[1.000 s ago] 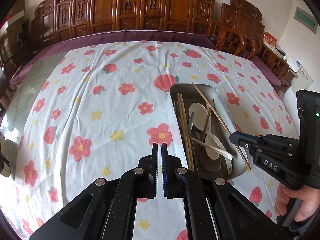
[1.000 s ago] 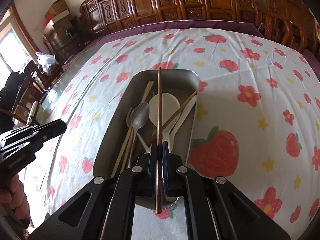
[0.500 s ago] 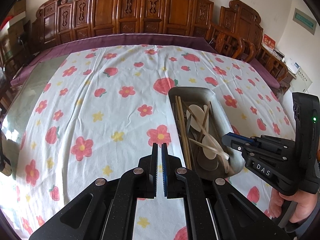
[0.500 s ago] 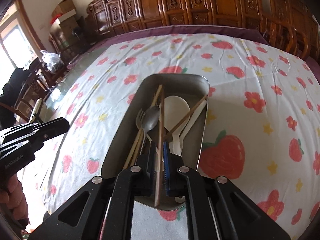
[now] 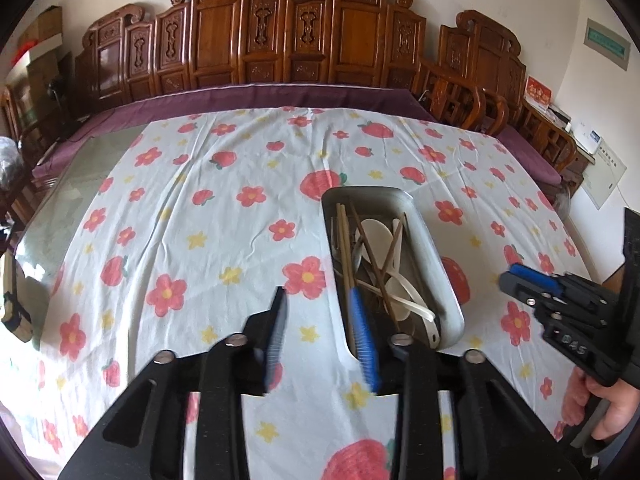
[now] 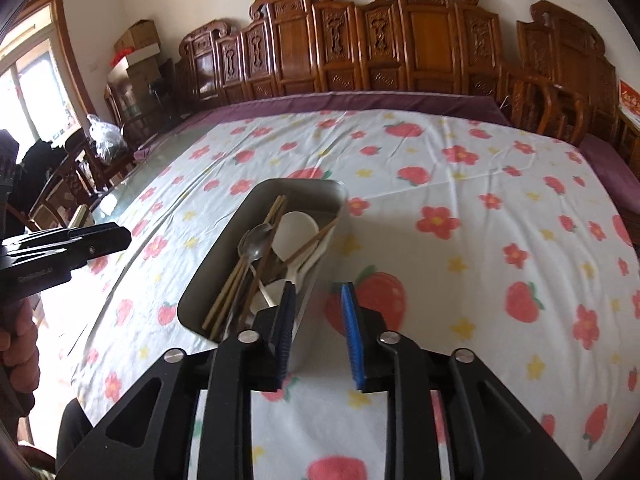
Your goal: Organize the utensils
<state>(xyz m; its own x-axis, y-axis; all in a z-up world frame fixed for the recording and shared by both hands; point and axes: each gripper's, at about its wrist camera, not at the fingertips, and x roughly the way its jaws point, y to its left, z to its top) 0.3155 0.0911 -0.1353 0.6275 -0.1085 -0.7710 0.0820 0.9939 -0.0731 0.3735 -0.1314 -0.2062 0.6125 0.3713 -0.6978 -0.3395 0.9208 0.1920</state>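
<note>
Left gripper [image 5: 322, 320] hovers off the near-left corner of the metal tray [image 5: 430, 240], fingers spread wide and empty, its right finger lying across the tray's near-left edge, which suggests it is poised to reach in rather than to hold anything. The tray sits on the flowered tablecloth [image 5: 200, 240] and holds the whole lot: chopsticks [image 6: 240, 284] along its left side, a metal spoon [image 6: 256, 240] beside them, and white plastic spoons [image 6: 296, 228] toward its right. Right gripper [image 6: 318, 316] sits just off the tray's near-right corner, likewise parted and carrying nothing, so gathering into the tray looks complete or nearly so.
</note>
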